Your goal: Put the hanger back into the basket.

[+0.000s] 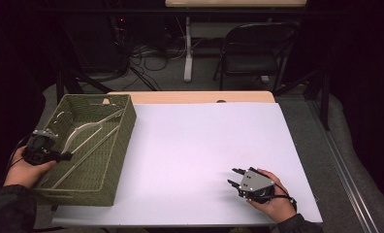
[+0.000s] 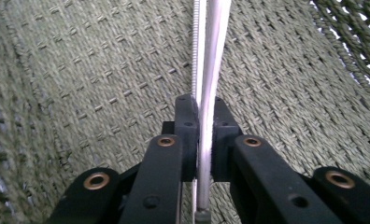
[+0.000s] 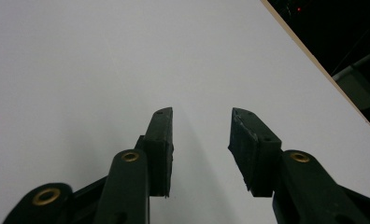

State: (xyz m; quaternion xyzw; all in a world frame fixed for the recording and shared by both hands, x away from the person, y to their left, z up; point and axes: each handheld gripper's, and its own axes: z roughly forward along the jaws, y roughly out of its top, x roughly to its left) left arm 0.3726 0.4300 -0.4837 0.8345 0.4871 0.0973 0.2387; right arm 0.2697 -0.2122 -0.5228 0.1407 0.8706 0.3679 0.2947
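High view shows a worktop covered with a white sheet, and one green woven basket stands on its left part. I take this basket as the landmark. Behind the worktop, far from the basket, there is one folding chair, some cables on the floor and the leg of another table.

Inside the basket lie thin metal pieces: two long straight rods that run diagonally along the bottom, and a curved wire part nearer the back wall. What these pieces belong to I cannot tell. The tall walls of the basket stand around them on every side.

There are two hand-held grippers. The left hand-held gripper is at the left rim of the basket and reaches over it into the inside, held by the left hand. In the left gripper view its jaws are closed on one bright metal rod, which passes straight up between the two pads over the woven bottom of the basket. A second thin threaded rod runs just beside it.

The right hand-held gripper is well to the right of the basket, low over the bare white sheet, held by the right hand. In the right gripper view its jaws stand apart with nothing between them, above the sheet.
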